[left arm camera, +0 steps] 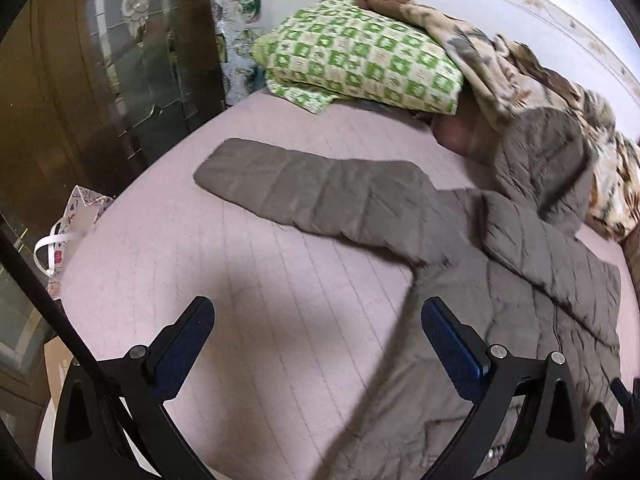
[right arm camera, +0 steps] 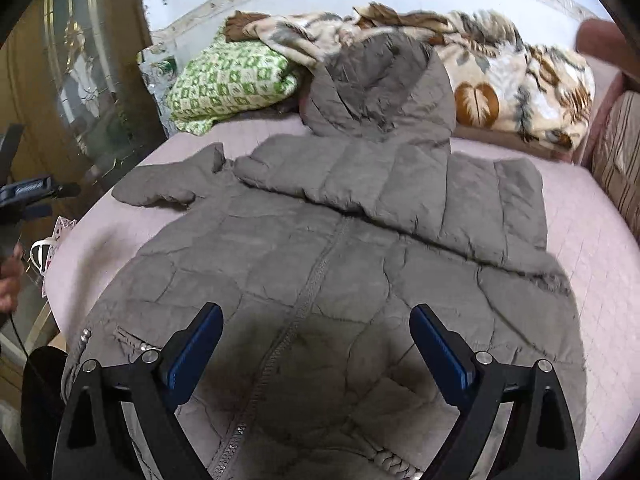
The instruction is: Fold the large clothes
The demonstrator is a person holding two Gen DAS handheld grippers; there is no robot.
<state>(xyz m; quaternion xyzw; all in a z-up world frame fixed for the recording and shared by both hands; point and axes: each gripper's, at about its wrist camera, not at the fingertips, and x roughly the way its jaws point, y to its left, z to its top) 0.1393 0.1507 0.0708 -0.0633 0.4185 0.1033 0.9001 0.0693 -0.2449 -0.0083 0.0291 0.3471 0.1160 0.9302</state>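
Grey quilted hooded jacket (right arm camera: 320,248) lying front-up on the pink bed (right arm camera: 592,264); one sleeve (left arm camera: 304,196) extends toward nine o'clock, the other lies folded across the chest. Likely light, puffy, slippery: grip cuff or hem. Left tool (left arm camera: 318,344) and right tool (right arm camera: 316,344) both gape wide, empty.
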